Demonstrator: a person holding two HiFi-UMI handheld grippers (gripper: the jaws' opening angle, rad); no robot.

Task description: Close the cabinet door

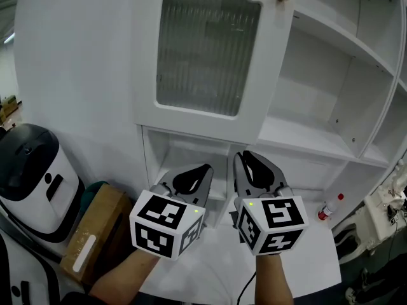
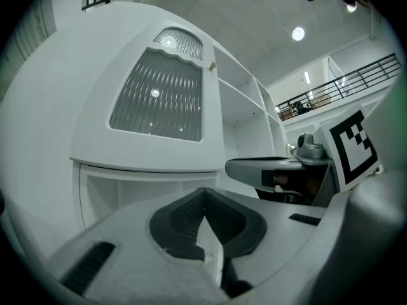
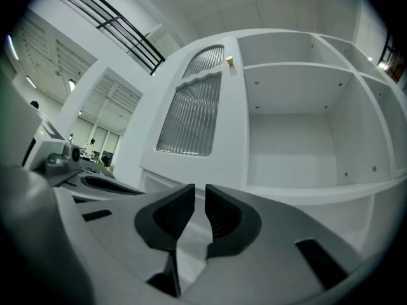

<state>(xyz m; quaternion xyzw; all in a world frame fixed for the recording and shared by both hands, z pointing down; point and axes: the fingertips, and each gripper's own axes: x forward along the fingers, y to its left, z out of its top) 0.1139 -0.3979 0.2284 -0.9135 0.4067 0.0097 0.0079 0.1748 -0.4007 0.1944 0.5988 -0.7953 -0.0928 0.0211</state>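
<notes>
White cabinet (image 1: 331,62) behind, door (image 1: 203,53) open

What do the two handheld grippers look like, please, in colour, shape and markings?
Both the left gripper and right gripper have pale grey bodies with curved black pads. Each carries a white cube printed with black square markers and a green light. A dark cable trails below the right one.

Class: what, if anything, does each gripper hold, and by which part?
Nothing is held: the left gripper has jaws together, the right gripper a narrow gap, both empty.
</notes>
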